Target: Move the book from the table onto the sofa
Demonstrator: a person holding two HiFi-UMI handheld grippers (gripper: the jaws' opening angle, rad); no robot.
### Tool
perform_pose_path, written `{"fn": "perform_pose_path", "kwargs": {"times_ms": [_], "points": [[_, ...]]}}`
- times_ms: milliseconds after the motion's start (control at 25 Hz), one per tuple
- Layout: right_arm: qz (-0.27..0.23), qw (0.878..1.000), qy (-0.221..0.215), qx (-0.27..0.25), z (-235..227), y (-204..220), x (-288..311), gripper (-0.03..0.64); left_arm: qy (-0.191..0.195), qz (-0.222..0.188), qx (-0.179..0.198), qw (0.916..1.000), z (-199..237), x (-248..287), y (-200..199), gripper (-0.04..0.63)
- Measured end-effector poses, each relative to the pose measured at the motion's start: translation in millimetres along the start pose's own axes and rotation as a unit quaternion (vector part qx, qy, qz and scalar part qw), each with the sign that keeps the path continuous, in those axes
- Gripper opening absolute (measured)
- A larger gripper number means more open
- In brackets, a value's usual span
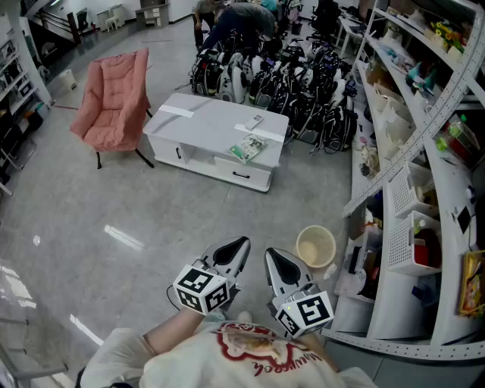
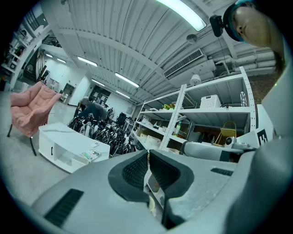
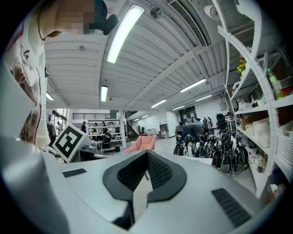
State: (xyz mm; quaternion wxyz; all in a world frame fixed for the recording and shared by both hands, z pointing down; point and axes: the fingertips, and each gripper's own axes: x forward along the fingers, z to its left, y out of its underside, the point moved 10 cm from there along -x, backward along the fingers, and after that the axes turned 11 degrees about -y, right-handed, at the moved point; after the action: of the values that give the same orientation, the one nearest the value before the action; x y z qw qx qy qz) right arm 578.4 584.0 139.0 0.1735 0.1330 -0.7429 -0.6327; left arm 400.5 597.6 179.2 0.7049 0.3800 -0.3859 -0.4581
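A green-covered book (image 1: 248, 148) lies near the right front of a low white table (image 1: 204, 121) far ahead; it also shows small in the left gripper view as the book (image 2: 91, 155) on the table (image 2: 59, 141). A pink sofa chair (image 1: 114, 98) stands left of the table, seen as the chair (image 2: 32, 109) and the chair (image 3: 144, 143). My left gripper (image 1: 241, 244) and right gripper (image 1: 270, 256) are held close to my body, side by side, both shut and empty, well short of the table.
Metal shelving (image 1: 424, 151) with boxes and bottles runs along the right. A cream bucket (image 1: 315, 246) stands on the floor by the shelf foot. Many black bags (image 1: 295, 76) crowd behind the table, where a person (image 1: 242, 19) bends over. Grey floor lies between me and the table.
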Motion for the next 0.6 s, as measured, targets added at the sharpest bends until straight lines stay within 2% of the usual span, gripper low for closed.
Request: {"fn": "perform_pose_path", "kwargs": {"times_ms": [200,600], "points": [[-0.006,1.000,0.007,-0.009,-3.4,-1.9,-0.6,-0.002,0.002,-0.005,0.023,0.9997,-1.2,-1.2,-0.5,0.017],[-0.002,1.000,0.017,-0.010,7.5,-0.8,15.5,-0.002,0.001,-0.007,0.014,0.9999,20.2,-8.7,-5.6,0.017]]}}
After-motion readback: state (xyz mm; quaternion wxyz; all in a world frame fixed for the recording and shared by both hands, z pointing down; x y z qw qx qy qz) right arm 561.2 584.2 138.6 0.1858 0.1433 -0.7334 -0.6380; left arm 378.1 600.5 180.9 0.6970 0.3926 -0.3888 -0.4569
